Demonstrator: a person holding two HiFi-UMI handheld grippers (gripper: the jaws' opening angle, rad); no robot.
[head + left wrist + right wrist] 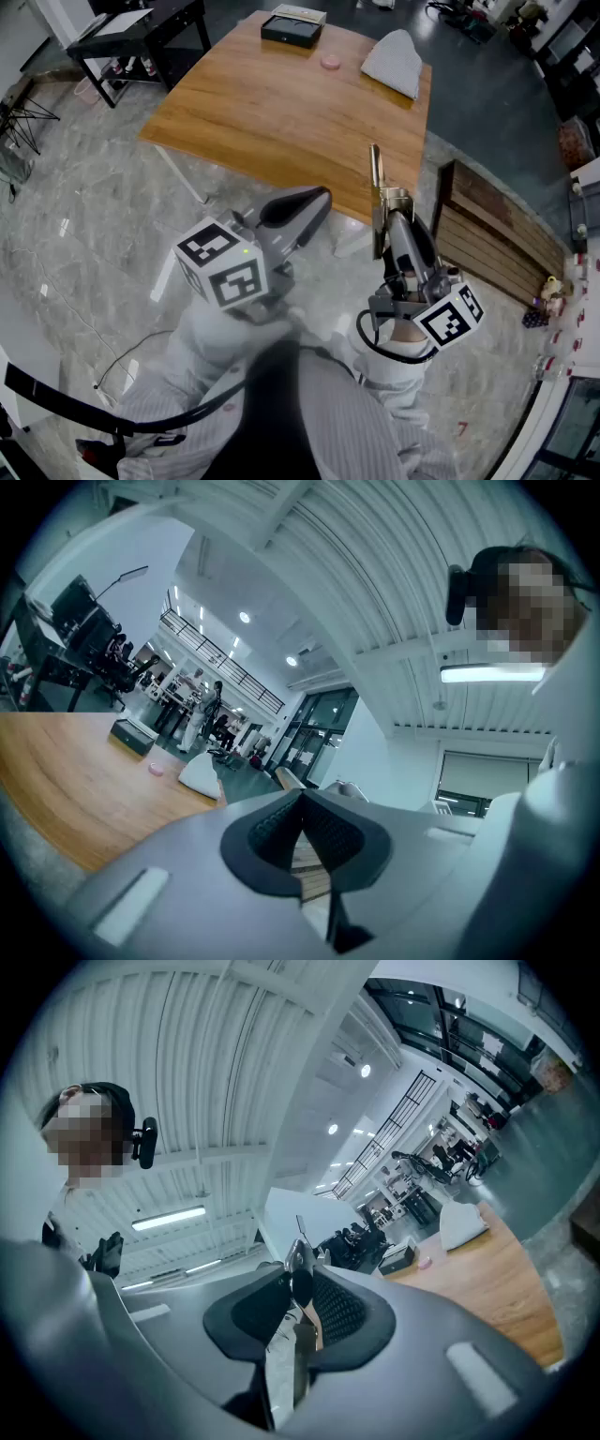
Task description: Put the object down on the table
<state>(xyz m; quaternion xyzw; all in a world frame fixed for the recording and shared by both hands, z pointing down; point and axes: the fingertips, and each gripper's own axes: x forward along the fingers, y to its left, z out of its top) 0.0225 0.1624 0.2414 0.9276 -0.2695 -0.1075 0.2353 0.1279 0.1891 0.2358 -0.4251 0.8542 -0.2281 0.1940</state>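
The object (pixel 375 173) is a slim, flat strip, brass-coloured in the head view and bright metal in the right gripper view (pixel 281 1354). It stands just right of frame centre, at the near edge of the wooden table (pixel 281 103), not resting on it. Its kind cannot be determined, and its lower end is hidden by the pads. The right gripper (pixel 382 217) has its jaws clamped on the strip. The left gripper (pixel 315 201) has its jaws together, with nothing between them.

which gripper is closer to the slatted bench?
Right. The right gripper, shut on a thin tool, is just left of the bench; the left gripper is farther left, beyond it.
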